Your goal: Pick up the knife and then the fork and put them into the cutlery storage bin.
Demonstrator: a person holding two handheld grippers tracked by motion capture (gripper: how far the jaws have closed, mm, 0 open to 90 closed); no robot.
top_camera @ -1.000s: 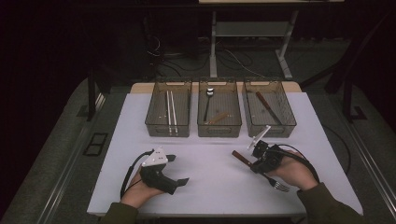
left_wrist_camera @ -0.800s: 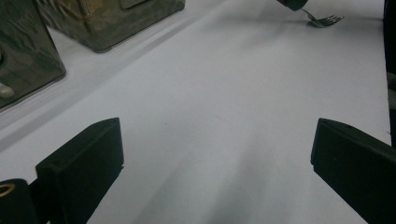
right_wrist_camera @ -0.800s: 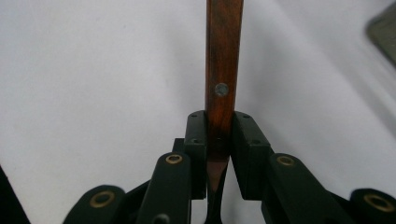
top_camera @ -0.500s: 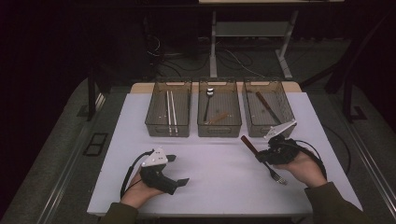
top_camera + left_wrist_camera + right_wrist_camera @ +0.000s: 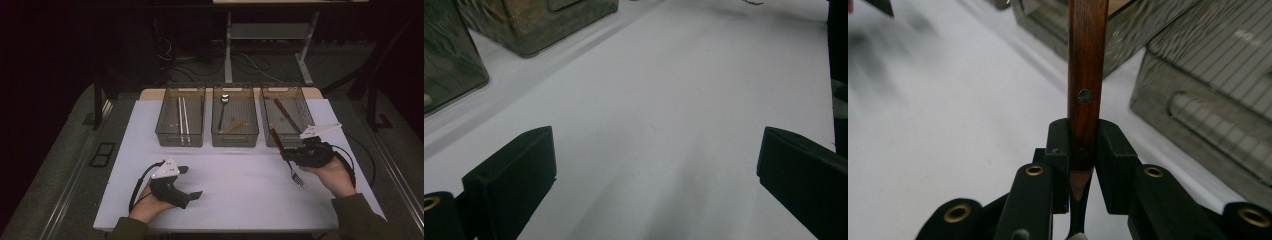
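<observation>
at the white table (image 5: 240,190), my right tool (image 5: 288,152) is clamped on the brown wooden handle of a fork (image 5: 286,156), jaws pressed flat to both sides of the handle just below its metal rivet. the fork is off the table in my right hand (image 5: 330,172), its handle end pointing up toward the right bin (image 5: 287,116) and its steel tines hanging low toward me, just above the table top. in the right gripper view the fork (image 5: 1084,80) runs straight up from between the jaws, with two mesh-walled bins blurred behind it.

my left tool (image 5: 186,182) rests in my left hand (image 5: 150,205) near the table's front edge, jaws spread wide with nothing between them; the left gripper view looks along them over bare white table (image 5: 664,125).

three clear bins stand in a row at the far side of the table. the left bin (image 5: 181,120) holds a pair of pale chopsticks (image 5: 183,116); the middle bin (image 5: 235,120) holds a spoon (image 5: 223,107) and a small tan piece i cannot identify; the right bin holds a brown-handled utensil (image 5: 286,114). i can read no brand, label or writing on any of it.
</observation>
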